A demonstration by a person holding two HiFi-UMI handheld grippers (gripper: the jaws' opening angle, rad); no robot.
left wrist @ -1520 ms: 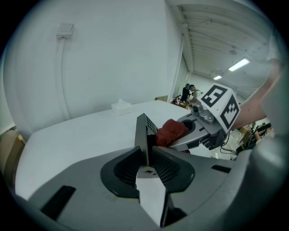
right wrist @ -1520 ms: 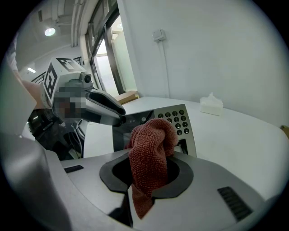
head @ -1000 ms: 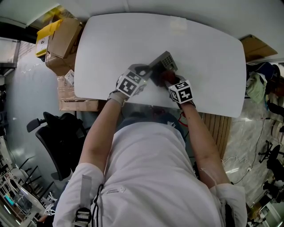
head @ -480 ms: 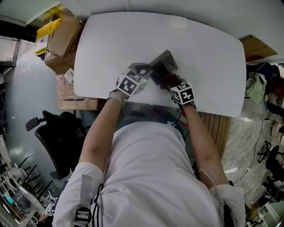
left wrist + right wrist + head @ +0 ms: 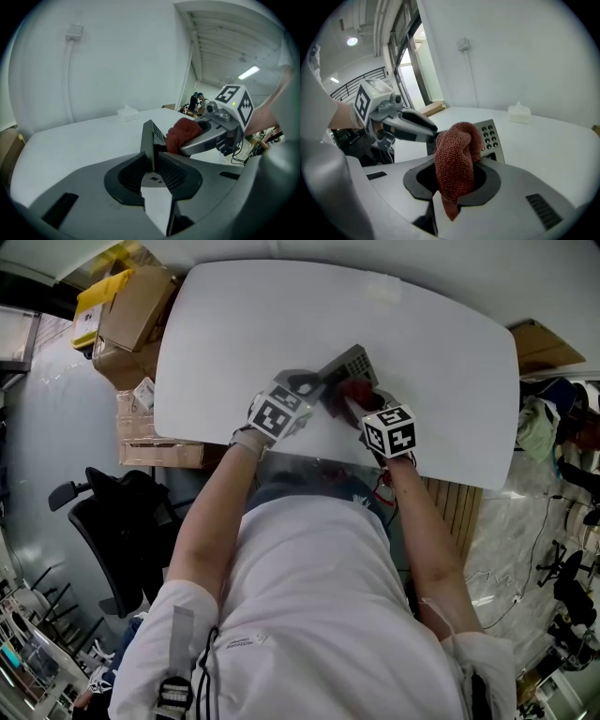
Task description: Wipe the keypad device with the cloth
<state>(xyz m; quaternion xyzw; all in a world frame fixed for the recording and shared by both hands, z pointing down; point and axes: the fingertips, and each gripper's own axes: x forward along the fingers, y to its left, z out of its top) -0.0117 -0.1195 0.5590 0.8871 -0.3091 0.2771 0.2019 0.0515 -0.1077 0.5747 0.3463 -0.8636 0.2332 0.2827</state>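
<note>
- Gripping the keypad device by one edge, my left gripper has its two jaws closed tight against either side of the casing, so the device stands tilted up rather than lying flat.
- My right gripper is closed on the reddish-brown cloth. One tail hangs down between the jaws, and the bunched top bulges out beyond them.
- The bunched end of the cloth is against the keypad face of the device (from the left gripper view it looks pressed right on). It covers the left part of that face, and the round buttons show just to its right.
- My two grippers meet at the device from opposite sides, left one on its left and right one on its right, their marker cubes facing up in the head view.
- The device sits on the white table, close to the edge nearest me.
- A small white box lies on the table well beyond the device, near the far edge.
- Off the table, far to the left of the device, cardboard boxes are stacked on the floor, with a black chair nearer me.
</note>
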